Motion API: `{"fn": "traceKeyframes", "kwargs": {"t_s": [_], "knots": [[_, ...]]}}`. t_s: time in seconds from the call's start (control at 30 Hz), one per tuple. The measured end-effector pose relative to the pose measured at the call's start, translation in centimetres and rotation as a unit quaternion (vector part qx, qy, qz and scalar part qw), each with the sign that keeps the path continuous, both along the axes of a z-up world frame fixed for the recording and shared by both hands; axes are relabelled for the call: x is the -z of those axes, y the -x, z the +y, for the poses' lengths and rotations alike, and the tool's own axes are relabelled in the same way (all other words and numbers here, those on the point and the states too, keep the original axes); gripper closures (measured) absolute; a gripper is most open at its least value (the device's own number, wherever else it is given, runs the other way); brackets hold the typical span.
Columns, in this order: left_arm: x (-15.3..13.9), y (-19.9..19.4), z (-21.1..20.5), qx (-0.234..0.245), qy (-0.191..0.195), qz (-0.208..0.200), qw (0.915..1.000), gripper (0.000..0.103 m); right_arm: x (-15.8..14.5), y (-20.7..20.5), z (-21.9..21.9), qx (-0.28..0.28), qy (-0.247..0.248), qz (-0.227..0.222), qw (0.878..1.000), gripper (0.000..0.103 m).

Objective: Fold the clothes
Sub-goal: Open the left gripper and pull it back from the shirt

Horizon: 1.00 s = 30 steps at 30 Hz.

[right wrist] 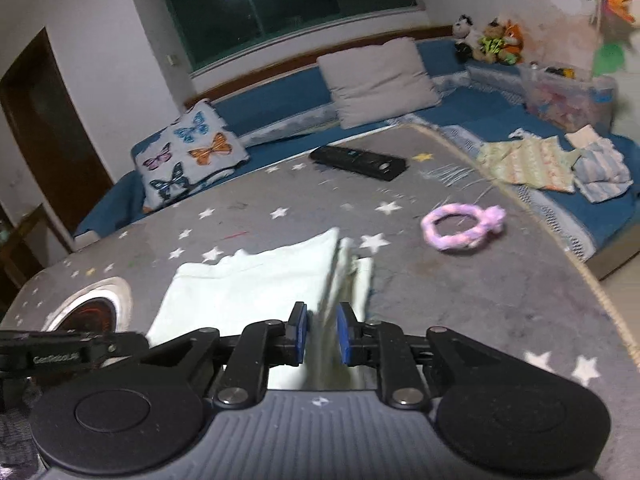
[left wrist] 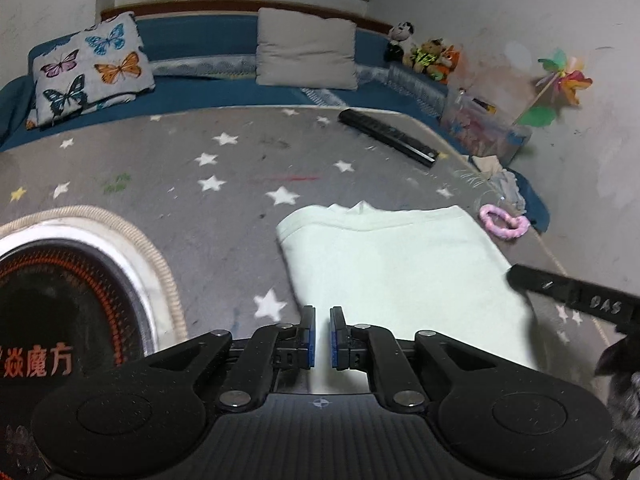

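Left gripper [left wrist: 322, 338] hovers, fingers nearly together, gripping nothing, over the pale green garment [left wrist: 396, 272] folded flat on the star-print rug [left wrist: 180, 184]. Right gripper [right wrist: 322, 334] pinches its layered edge, seemingly to fold it across.

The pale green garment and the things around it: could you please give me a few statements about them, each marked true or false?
1. The pale green garment lies on a grey star-patterned mat. True.
2. The pink ring rests on the garment. False: it lies on the mat, apart from it.
3. The left hand-held gripper has its jaws slightly apart. True.
4. The black bar lies on the butterfly pillow. False: it lies on the mat.
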<state>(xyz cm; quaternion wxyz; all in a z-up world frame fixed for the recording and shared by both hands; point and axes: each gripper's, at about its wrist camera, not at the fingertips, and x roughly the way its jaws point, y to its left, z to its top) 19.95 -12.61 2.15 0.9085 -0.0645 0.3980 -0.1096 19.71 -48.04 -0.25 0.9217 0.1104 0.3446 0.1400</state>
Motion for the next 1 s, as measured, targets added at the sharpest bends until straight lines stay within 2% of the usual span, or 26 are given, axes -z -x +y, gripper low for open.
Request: {"fn": "traceKeyframes", "kwargs": {"t_s": [0.03,0.07,0.1,0.13,0.27,0.37,0.53,0.83,1.0], "knots": [[0.0,0.1,0.0,0.0,-0.001,-0.001,1.0,0.087,-0.2,0.0,-0.2,0.001,-0.001,-0.004,1.0,0.086],[0.0,0.1,0.0,0.0,-0.002,-0.001,1.0,0.075,-0.4,0.0,-0.3,0.001,-0.002,-0.009,1.0,0.086],[0.0,0.2,0.0,0.0,-0.003,-0.002,1.0,0.072,-0.6,0.0,-0.3,-0.001,-0.004,-0.013,1.0,0.086],[0.0,0.3,0.0,0.0,-0.004,-0.003,1.0,0.064,-0.8,-0.1,-0.2,-0.004,-0.007,-0.017,1.0,0.086],[0.1,0.6,0.0,0.001,-0.008,-0.005,1.0,0.052,-0.9,-0.7,0.8,-0.029,-0.017,-0.025,0.999,0.086],[0.1,0.9,-0.7,0.017,-0.007,-0.008,0.9998,0.051,0.0,-1.4,1.6,-0.043,-0.022,-0.014,0.999,0.087],[0.3,1.4,-1.6,0.037,-0.009,-0.012,0.9992,0.051,2.6,-2.5,1.1,-0.03,-0.028,0.022,0.999,0.088],[0.0,1.7,-3.4,0.067,-0.006,-0.023,0.9975,0.05,1.0,-3.8,1.2,-0.035,-0.033,-0.001,0.999,0.087],[0.2,2.0,-4.9,0.091,-0.013,-0.024,0.9955,0.05,2.6,-6.2,0.6,-0.031,-0.04,0.038,0.998,0.088]]}}
